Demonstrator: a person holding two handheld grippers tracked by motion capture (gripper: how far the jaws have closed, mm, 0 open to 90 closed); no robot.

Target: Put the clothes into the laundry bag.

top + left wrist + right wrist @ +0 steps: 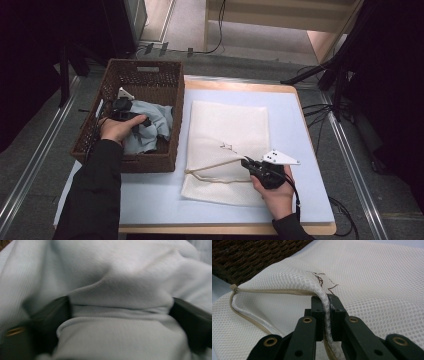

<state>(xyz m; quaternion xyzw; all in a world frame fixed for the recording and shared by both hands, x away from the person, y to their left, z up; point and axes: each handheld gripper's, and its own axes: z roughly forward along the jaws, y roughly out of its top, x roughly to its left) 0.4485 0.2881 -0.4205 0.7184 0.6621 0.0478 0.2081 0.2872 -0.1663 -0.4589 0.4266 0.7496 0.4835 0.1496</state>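
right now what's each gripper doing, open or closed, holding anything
Left gripper: in the basket, light blue cloth between its jaws; cannot tell whether it grips yet.
Right gripper: closed on the mesh bag's zipper edge, lifting it open.

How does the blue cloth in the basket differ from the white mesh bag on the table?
The blue cloth lies crumpled in the wicker basket; the mesh bag lies spread flat on the table. The cloth is smooth and pale blue; the bag is cream netting with a zipper. Both have a gripper around them.
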